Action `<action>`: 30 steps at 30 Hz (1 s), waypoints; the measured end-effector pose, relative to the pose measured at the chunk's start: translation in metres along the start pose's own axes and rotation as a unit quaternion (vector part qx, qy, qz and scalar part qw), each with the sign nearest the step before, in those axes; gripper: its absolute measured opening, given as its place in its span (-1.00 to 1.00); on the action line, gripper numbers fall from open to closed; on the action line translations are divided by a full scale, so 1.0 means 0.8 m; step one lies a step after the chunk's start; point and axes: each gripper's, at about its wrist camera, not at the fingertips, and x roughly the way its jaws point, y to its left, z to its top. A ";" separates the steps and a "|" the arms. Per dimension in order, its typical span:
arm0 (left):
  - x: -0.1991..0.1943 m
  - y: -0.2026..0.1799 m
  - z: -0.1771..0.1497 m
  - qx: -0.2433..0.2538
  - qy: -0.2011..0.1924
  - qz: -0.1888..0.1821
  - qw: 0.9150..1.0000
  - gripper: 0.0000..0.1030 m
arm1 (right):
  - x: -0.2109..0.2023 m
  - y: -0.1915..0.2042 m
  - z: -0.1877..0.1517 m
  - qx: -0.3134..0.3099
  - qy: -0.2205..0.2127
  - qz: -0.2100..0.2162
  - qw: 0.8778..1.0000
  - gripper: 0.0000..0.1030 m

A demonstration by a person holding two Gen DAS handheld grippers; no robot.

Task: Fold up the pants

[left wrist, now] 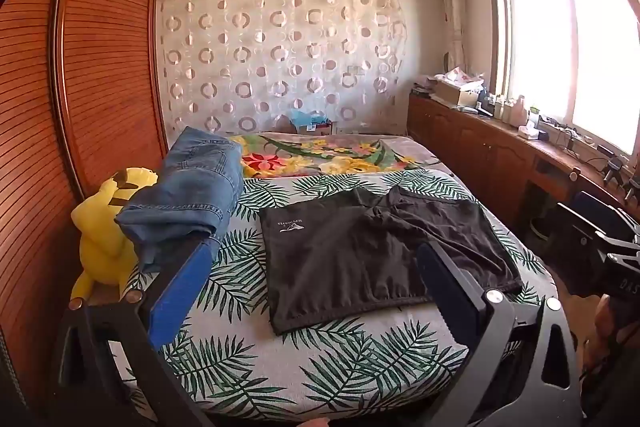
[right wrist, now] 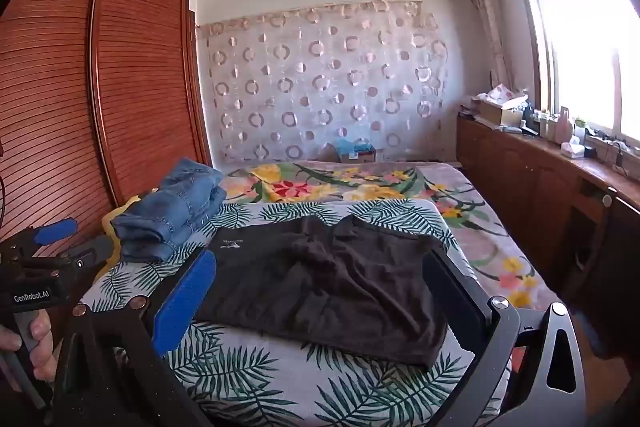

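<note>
Black pants [left wrist: 376, 247] lie folded over on the leaf-print bed sheet [left wrist: 280, 367], with a small white logo near their left edge. They also show in the right wrist view [right wrist: 332, 279]. My left gripper [left wrist: 316, 255] is open and empty, held above the near part of the bed in front of the pants. My right gripper [right wrist: 320, 267] is open and empty too, hovering near the pants' front edge. The left gripper also appears at the left edge of the right wrist view [right wrist: 56, 243].
Folded blue jeans [left wrist: 188, 191] are stacked at the bed's left side beside a yellow plush toy [left wrist: 108, 227]. A floral blanket [left wrist: 320, 155] covers the far bed. A slatted wooden wardrobe [left wrist: 100, 67] stands left; a cluttered wooden cabinet [left wrist: 500, 147] runs along the right under the window.
</note>
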 end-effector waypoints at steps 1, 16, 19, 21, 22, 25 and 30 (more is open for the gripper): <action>0.000 0.000 0.000 0.004 0.000 0.002 1.000 0.99 | 0.000 0.000 0.000 0.001 0.000 0.001 1.000 1.00; -0.001 -0.004 -0.011 0.005 0.004 0.003 1.000 0.99 | 0.003 -0.001 -0.001 0.002 -0.001 0.003 1.000 1.00; 0.003 -0.004 -0.011 0.007 0.004 0.004 1.000 0.99 | -0.001 0.000 0.000 0.001 -0.001 0.003 1.000 1.00; 0.006 -0.003 -0.014 0.005 0.006 0.000 1.000 0.99 | -0.001 0.000 0.000 0.001 -0.001 0.002 1.000 1.00; 0.006 -0.003 -0.016 0.005 0.006 -0.002 1.000 0.99 | -0.001 0.000 0.000 0.001 0.000 0.002 1.000 1.00; 0.005 -0.004 -0.010 0.005 0.009 -0.003 1.000 0.99 | -0.002 0.001 0.000 0.001 0.001 0.003 1.000 1.00; 0.005 -0.005 -0.009 0.006 0.009 -0.003 1.000 0.99 | -0.002 0.002 0.000 0.001 0.001 0.003 1.000 1.00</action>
